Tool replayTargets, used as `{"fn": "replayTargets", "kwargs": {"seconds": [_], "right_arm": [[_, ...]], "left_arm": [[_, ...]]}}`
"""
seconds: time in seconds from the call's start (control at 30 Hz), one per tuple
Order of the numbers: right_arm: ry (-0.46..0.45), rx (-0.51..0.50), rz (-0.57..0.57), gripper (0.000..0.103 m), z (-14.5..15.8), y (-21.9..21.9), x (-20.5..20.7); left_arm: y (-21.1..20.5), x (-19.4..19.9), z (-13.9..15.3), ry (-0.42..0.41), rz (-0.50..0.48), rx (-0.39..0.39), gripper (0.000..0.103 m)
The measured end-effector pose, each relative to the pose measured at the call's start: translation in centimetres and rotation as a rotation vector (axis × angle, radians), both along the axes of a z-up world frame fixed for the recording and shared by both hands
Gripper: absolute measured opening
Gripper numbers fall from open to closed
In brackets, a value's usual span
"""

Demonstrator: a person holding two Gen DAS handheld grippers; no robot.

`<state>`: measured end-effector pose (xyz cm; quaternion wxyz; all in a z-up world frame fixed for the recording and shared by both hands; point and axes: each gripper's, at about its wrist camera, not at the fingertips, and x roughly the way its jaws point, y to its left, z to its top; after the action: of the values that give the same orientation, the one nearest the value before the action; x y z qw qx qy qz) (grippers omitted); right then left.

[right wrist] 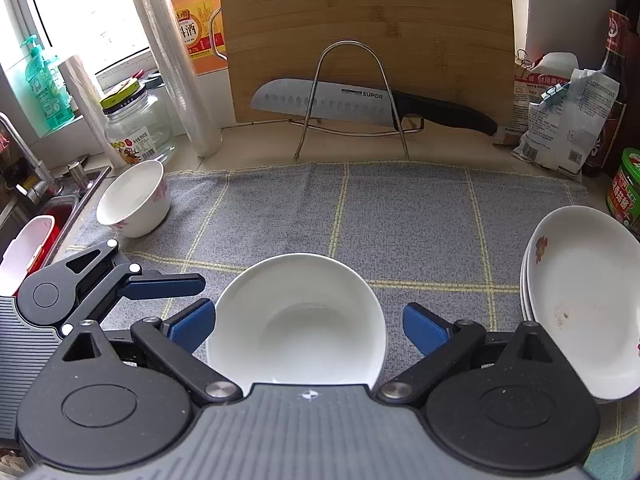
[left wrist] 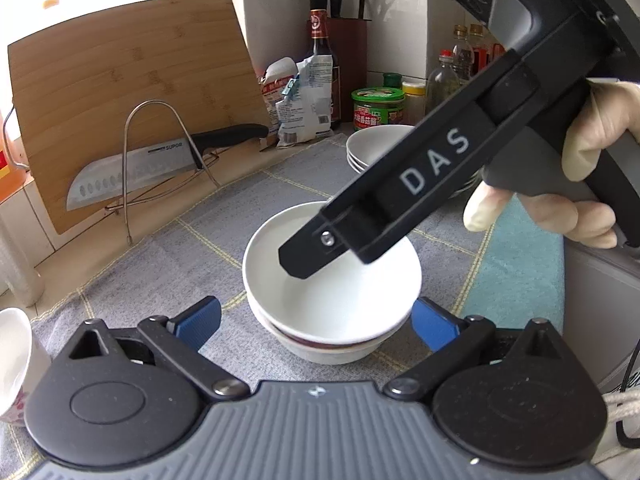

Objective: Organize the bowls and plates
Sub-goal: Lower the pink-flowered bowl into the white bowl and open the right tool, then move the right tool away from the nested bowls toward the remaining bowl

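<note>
1. The left gripper (left wrist: 316, 320) stands wide open, its blue pads (left wrist: 200, 322) on either side of the bowl stack (left wrist: 332, 300) and clear of it; nothing is held.
2. The right gripper (right wrist: 310, 326) is open as well, its pads (right wrist: 192, 330) flanking the top bowl's rim without pressing on it. In the left wrist view its black body slants in from the upper right, held by a gloved hand (left wrist: 576, 184), with one finger tip over the bowl's white inside.
3. The stack sits mid-mat, just ahead of both grippers: a plain white, glossy, round bowl nested in another white bowl. A dark red band shows at the seam between them. The top bowl's inside is smooth and unmarked.
4. The mat (right wrist: 400, 216) is grey cloth crossed by pale yellow lines, spread over the counter.
5. To the right lies a stack of plates (right wrist: 584, 300): shallow, white, with a small red flower print near the rim of the top one and faint specks near its centre.
6. At the far left edge of the mat, well apart from the stack, a cup (right wrist: 134, 200) stands upright, white with pink flowers on its side.
7. Beyond the mat a wire rack (right wrist: 352, 100) holds a knife (right wrist: 360, 104) with a dimpled blade and black handle.
8. Behind it a board (right wrist: 368, 32) leans upright against the wall.
</note>
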<state>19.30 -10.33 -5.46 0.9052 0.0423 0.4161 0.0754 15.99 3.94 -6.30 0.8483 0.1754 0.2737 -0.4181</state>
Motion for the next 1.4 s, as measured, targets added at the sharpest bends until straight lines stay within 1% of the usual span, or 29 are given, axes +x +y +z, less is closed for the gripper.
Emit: {"fn": "replayTargets", "kwargs": {"seconds": [0.17, 0.4, 0.7, 0.83, 0.97, 1.1, 1.23, 1.33, 1.4], "right_arm": [[-0.03, 0.005, -0.021, 0.102, -0.1, 0.3, -0.4], [-0.085, -0.006, -0.003, 0.102, -0.1, 1.6, 0.5], [-0.078, -0.024, 0.039, 0.103, -0.6, 3.2, 2.0], [-0.084, -0.04, 0.034, 0.103, 0.0, 3.4, 1.7], [-0.097, -0.08, 0.015, 0.103, 0.7, 3.9, 1.2], [-0.108, -0.082, 0.03, 0.103, 1.2, 4.6, 0.7], [-0.11, -0.07, 0.129, 0.103, 1.2, 5.5, 0.7], [-0.127, -0.072, 0.207, 0.103, 1.0, 6.1, 1.1], [-0.137, -0.046, 0.254, 0.103, 0.9, 6.2, 1.2]], "left_arm": [[1.4, -0.2, -0.3, 0.015, 0.046, -0.008, 0.101], [3.3, -0.6, -0.6, 0.023, 0.125, -0.013, 0.101], [5.4, -0.5, -0.8, 0.033, 0.222, -0.044, 0.101], [6.2, -0.5, -0.6, 0.02, 0.252, -0.066, 0.101], [7.1, -0.7, -0.3, 0.004, 0.297, -0.082, 0.101], [8.1, -1.1, -0.5, 0.02, 0.381, -0.083, 0.102], [9.1, -1.9, -0.4, 0.016, 0.504, -0.086, 0.102], [9.6, -2.2, -0.1, 0.038, 0.61, -0.047, 0.102], [9.9, -2.4, -0.1, 0.047, 0.651, -0.03, 0.102]]}}
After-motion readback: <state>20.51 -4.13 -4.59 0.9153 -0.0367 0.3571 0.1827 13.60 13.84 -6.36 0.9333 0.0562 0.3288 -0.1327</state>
